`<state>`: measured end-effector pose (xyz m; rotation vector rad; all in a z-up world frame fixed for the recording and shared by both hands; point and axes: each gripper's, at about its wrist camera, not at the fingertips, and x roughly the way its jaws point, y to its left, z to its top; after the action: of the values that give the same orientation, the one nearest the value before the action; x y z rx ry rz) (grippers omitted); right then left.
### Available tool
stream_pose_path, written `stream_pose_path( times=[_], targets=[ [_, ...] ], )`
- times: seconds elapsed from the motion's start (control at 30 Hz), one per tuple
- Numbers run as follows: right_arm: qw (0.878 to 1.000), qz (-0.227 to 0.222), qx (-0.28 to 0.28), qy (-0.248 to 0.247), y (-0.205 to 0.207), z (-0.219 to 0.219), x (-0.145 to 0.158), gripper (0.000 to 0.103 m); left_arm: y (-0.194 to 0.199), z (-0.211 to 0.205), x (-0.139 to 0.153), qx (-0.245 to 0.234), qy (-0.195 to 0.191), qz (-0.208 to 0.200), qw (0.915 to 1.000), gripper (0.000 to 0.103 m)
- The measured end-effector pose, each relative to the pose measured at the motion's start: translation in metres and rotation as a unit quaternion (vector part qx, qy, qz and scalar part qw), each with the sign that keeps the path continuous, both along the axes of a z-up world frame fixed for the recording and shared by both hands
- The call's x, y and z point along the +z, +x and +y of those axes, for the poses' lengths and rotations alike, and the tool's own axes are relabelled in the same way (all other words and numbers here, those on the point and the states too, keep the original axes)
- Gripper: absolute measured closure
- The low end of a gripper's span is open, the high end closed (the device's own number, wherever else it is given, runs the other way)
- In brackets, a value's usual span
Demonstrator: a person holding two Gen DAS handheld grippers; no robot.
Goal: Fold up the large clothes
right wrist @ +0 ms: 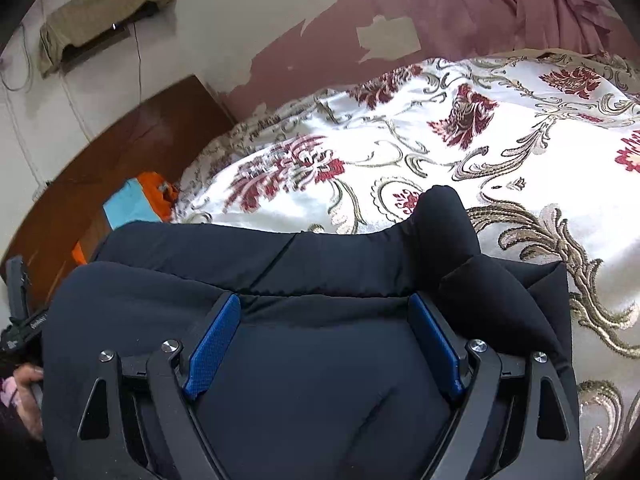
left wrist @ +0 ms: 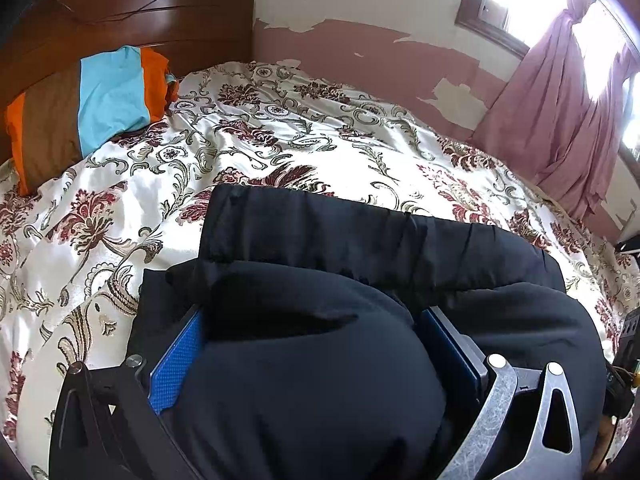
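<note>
A dark navy padded jacket (left wrist: 360, 232) lies on the bed, rolled into thick folds. In the left wrist view my left gripper (left wrist: 312, 312) stands wide around a puffed fold that bulges up between its blue pads (left wrist: 176, 364) and presses against both. In the right wrist view the jacket (right wrist: 200, 248) fills the lower half of the frame, with one corner sticking up at the right. My right gripper (right wrist: 324, 300) also stands wide, and a thick layer of jacket spans from one blue pad (right wrist: 212, 348) to the other. The fingertips of both grippers are sunk in the fabric.
A white bedspread (left wrist: 248, 128) with red flowers covers the bed. A pillow (left wrist: 92, 108) striped orange, brown and light blue leans on the wooden headboard (left wrist: 132, 12). A pink curtain (left wrist: 568, 120) hangs below the window. A hand (right wrist: 28, 400) shows at the lower left.
</note>
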<state>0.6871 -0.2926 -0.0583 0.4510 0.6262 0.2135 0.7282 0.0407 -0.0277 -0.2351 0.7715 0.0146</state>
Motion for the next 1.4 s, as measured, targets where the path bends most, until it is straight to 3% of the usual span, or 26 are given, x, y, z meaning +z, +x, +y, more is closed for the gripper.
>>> stream_pose_path(
  times=[0.1,0.27,0.37,0.43,0.53,0.6,0.63,0.67,0.77,0.87,0.93,1.0,1.13,1.3,1.4],
  targets=[
    [0.999,-0.032,-0.009,0.011,-0.013,-0.002,0.002,0.021,-0.009,0.007,-0.002,-0.002,-0.024,-0.024,0.9994,0.000],
    [0.996,-0.082,-0.026,0.027,-0.036,-0.008,0.008,0.021,-0.029,0.030,-0.003,-0.004,-0.098,-0.072,0.9925,0.000],
    [0.991,-0.112,-0.040,0.054,-0.051,-0.017,0.009,0.021,-0.047,0.048,-0.005,-0.006,-0.160,-0.103,0.9817,0.000],
    [0.989,-0.114,-0.059,0.069,-0.059,-0.023,0.007,0.021,-0.077,0.065,-0.010,-0.006,-0.219,-0.140,0.9657,0.000],
    [0.988,-0.107,-0.095,0.060,-0.069,-0.024,0.006,0.021,-0.123,0.086,-0.024,0.038,-0.243,-0.182,0.9522,0.000],
    [0.983,-0.109,-0.139,0.045,-0.085,-0.025,0.009,0.020,-0.133,0.104,-0.039,0.102,-0.268,-0.156,0.9453,0.000],
    [0.982,-0.107,-0.149,0.044,-0.089,-0.026,0.009,0.019,-0.126,0.110,-0.043,0.094,-0.288,-0.126,0.9445,0.000],
    [0.980,-0.100,-0.164,0.044,-0.095,-0.029,0.013,0.019,-0.122,0.110,-0.041,0.080,-0.289,-0.112,0.9474,0.000],
    [0.983,-0.085,-0.157,0.049,-0.110,-0.037,0.028,0.018,-0.127,0.094,-0.021,0.039,-0.215,-0.125,0.9679,0.000],
    [0.991,-0.068,-0.119,0.007,-0.121,-0.042,0.049,0.011,-0.127,0.072,-0.004,-0.036,-0.140,-0.123,0.9818,0.000],
    [0.993,-0.054,-0.101,-0.028,-0.127,-0.047,0.058,0.008,-0.124,0.069,-0.002,-0.048,-0.118,-0.100,0.9869,0.000],
    [0.993,-0.026,-0.089,-0.077,-0.126,-0.058,0.067,0.007,-0.115,0.072,-0.009,-0.047,-0.123,-0.062,0.9893,0.000],
    [0.988,0.037,-0.092,-0.116,-0.119,-0.079,0.063,0.007,-0.107,0.096,-0.030,-0.044,-0.215,-0.026,0.9753,0.000],
    [0.995,0.051,-0.032,-0.085,-0.104,-0.086,0.043,0.007,-0.110,0.092,-0.035,-0.054,-0.194,-0.033,0.9788,0.000],
    [0.992,0.080,0.013,-0.099,-0.089,-0.076,0.024,0.007,-0.111,0.095,-0.038,-0.056,-0.198,-0.036,0.9779,0.000]
  ],
)
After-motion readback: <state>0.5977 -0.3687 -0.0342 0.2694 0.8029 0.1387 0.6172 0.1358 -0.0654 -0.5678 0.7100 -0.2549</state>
